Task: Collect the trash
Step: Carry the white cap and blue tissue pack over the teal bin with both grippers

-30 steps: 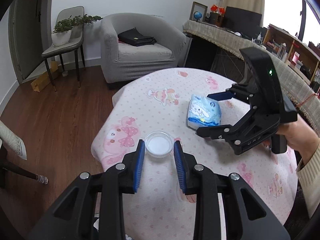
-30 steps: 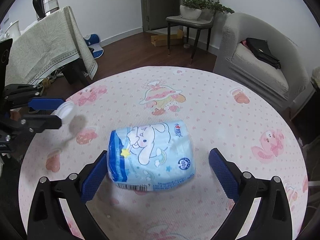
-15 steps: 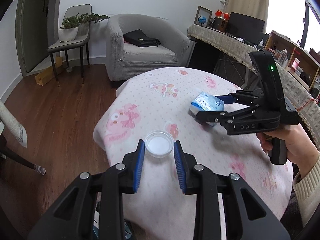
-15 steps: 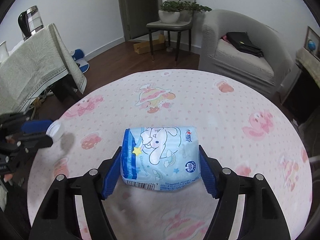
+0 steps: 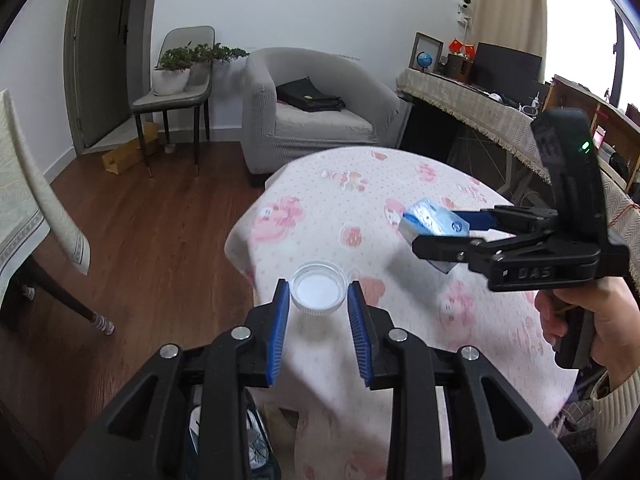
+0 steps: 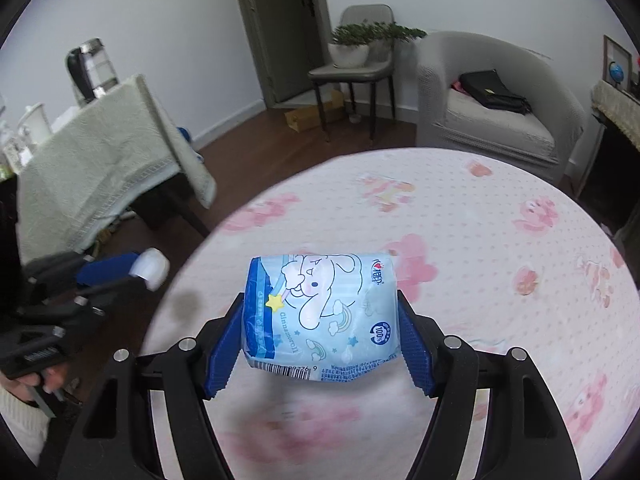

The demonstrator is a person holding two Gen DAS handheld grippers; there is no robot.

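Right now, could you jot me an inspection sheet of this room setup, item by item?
Surface: round table under a pink cartoon-print cloth.
Job's things: blue tissue pack and white cap, both lifted off the table.
Clutter: nothing seen on the table.
Grippers: right gripper shut on the tissue pack; left gripper shut on the white cap.
Cables: nothing seen clearly.
Surroundings: grey armchair with a black bag, chair with a potted plant, cloth-covered side table, wooden floor.
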